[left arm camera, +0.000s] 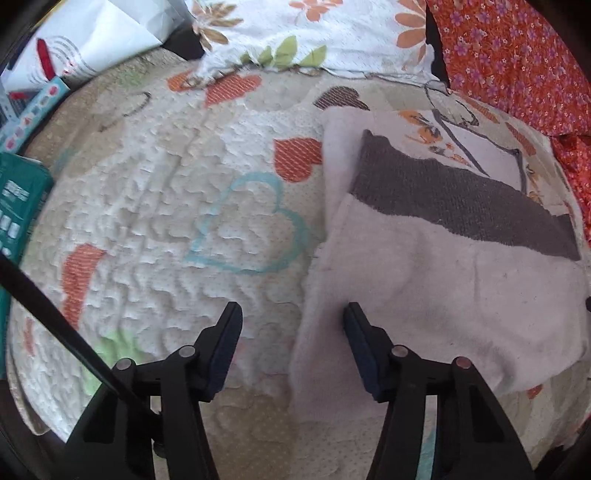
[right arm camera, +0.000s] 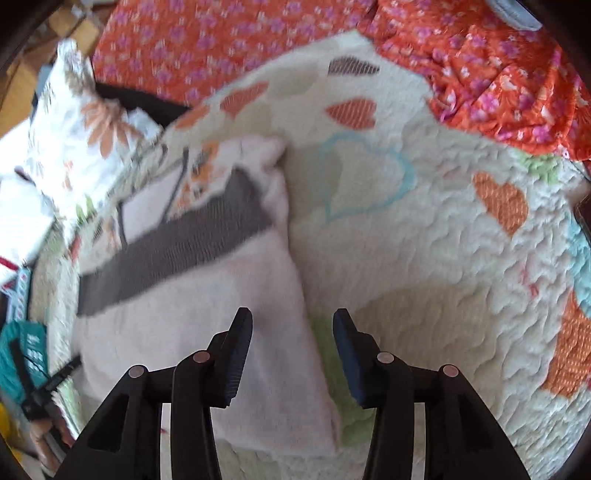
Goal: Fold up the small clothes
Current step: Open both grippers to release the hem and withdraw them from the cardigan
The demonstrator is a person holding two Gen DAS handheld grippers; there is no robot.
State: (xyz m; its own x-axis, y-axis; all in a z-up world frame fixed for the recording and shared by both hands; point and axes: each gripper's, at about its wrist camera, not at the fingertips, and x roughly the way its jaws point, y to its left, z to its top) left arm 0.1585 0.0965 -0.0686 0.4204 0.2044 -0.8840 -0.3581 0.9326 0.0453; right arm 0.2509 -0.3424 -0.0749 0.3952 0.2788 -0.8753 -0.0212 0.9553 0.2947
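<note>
A small white garment (left arm camera: 443, 280) with a dark grey band (left arm camera: 465, 199) lies folded on the quilted heart-print bedspread (left arm camera: 155, 206). My left gripper (left arm camera: 293, 321) is open and empty, hovering over the garment's left edge. In the right wrist view the same garment (right arm camera: 207, 317) lies left of centre, its grey band (right arm camera: 173, 251) across it. My right gripper (right arm camera: 291, 328) is open and empty, straddling the garment's right edge.
A floral pillow (left arm camera: 306, 33) and an orange flowered cloth (left arm camera: 517, 59) lie at the far side. A teal box (left arm camera: 18, 206) and white packages (left arm camera: 85, 40) sit at the left. The orange cloth (right arm camera: 498, 74) also borders the bedspread (right arm camera: 443, 258) in the right wrist view.
</note>
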